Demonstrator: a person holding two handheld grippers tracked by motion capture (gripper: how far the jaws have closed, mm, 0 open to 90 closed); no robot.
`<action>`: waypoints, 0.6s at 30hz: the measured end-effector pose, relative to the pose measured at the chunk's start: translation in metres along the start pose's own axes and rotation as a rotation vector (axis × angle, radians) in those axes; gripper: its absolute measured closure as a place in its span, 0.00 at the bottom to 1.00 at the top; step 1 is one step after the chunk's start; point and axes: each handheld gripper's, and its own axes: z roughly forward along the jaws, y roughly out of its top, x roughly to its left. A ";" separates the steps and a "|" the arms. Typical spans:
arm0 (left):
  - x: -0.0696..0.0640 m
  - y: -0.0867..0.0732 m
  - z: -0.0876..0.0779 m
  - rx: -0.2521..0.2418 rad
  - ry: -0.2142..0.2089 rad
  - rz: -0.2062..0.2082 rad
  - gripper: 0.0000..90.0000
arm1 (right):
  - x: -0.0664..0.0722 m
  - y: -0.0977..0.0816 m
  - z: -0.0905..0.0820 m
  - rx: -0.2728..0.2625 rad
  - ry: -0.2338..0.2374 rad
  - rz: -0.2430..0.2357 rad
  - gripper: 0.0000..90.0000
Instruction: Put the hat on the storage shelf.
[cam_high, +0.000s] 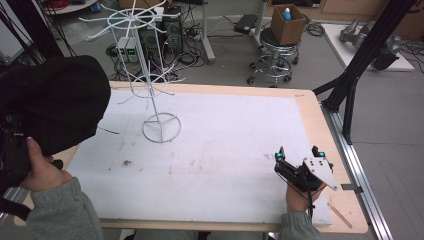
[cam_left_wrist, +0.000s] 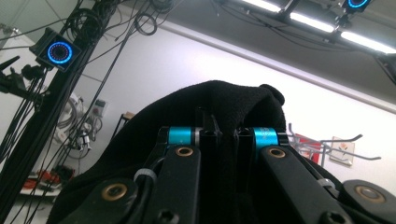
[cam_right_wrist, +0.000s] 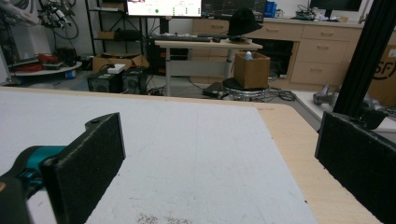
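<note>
A black knit hat (cam_high: 55, 100) hangs raised over the table's left edge, and a hand (cam_high: 42, 172) grips the tool beneath it. In the left gripper view my left gripper (cam_left_wrist: 223, 135) points upward, its jaws drawn close together and pinching the hat's fabric (cam_left_wrist: 224, 102). A white wire hook rack (cam_high: 150, 65) stands at the back left of the white mat (cam_high: 225, 150), to the right of the hat. Low over the mat's front right corner, my right gripper (cam_high: 298, 152) is open; nothing lies between its pads (cam_right_wrist: 93, 154).
The wooden table edge (cam_high: 320, 125) runs along the right of the mat. Black frame struts (cam_high: 360, 65) rise beyond that edge. A stool carrying a cardboard box (cam_high: 287, 25) stands behind the table, with cables and equipment on the floor around it.
</note>
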 end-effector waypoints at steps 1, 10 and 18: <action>0.000 0.002 0.001 -0.005 -0.002 -0.006 0.95 | 0.000 0.000 0.000 -0.001 -0.002 0.003 0.01; -0.003 0.012 0.006 -0.024 -0.011 0.008 0.95 | 0.001 0.000 0.000 -0.006 -0.001 -0.010 0.01; -0.003 0.022 0.008 -0.040 -0.013 0.009 0.95 | 0.002 0.000 0.000 -0.005 0.001 -0.013 0.01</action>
